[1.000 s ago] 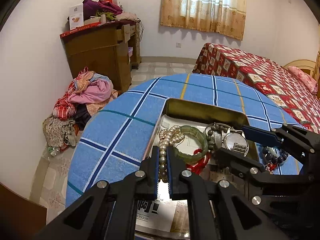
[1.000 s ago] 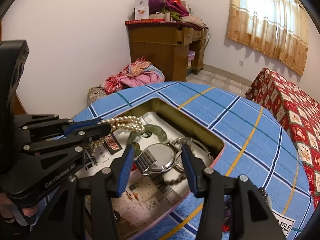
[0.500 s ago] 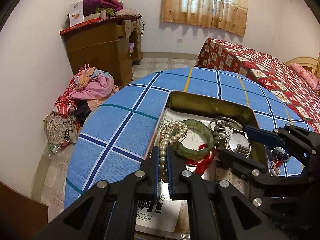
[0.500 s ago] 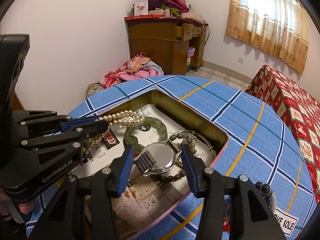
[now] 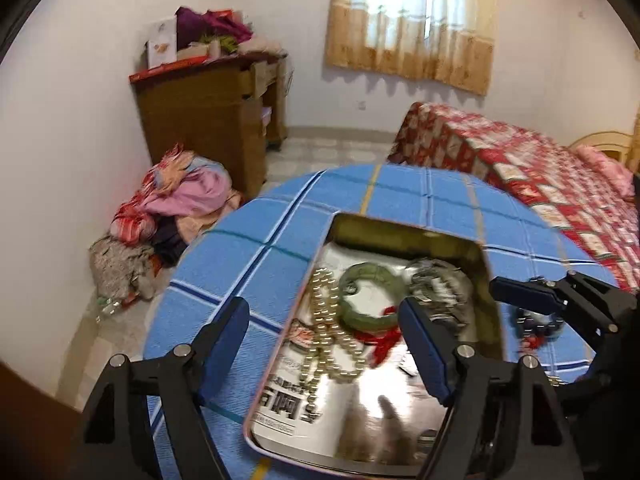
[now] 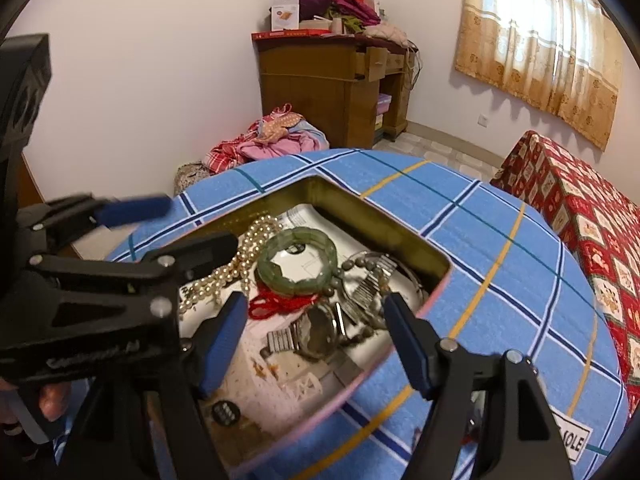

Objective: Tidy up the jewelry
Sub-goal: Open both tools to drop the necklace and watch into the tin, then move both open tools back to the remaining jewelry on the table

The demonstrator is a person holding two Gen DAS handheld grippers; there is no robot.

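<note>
An open metal tin (image 5: pixel 404 227) (image 6: pixel 384 220) sits on the blue checked table. In it lie a pearl necklace (image 5: pixel 326 344) (image 6: pixel 236 266), a green bangle (image 5: pixel 370 294) (image 6: pixel 298 262), a red cord (image 5: pixel 384 338) (image 6: pixel 280 304), a silver watch (image 6: pixel 320 332) and a dark bead bracelet (image 6: pixel 362 266). My left gripper (image 5: pixel 324 344) is open and empty above the pearls. My right gripper (image 6: pixel 312 338) is open and empty above the watch. A dark bead string (image 5: pixel 538 322) lies on the cloth right of the tin.
The round table (image 6: pixel 500 248) has a blue checked cloth. A bed with a red patterned cover (image 5: pixel 540 176) stands to the right. A wooden desk (image 6: pixel 332 92) and a clothes pile (image 5: pixel 176 204) are behind, by the wall. A white label (image 6: pixel 576 442) lies near the right.
My left gripper has opened and let the pearl necklace drop into the tin. My right gripper has opened wider and the watch now lies in the tin.
</note>
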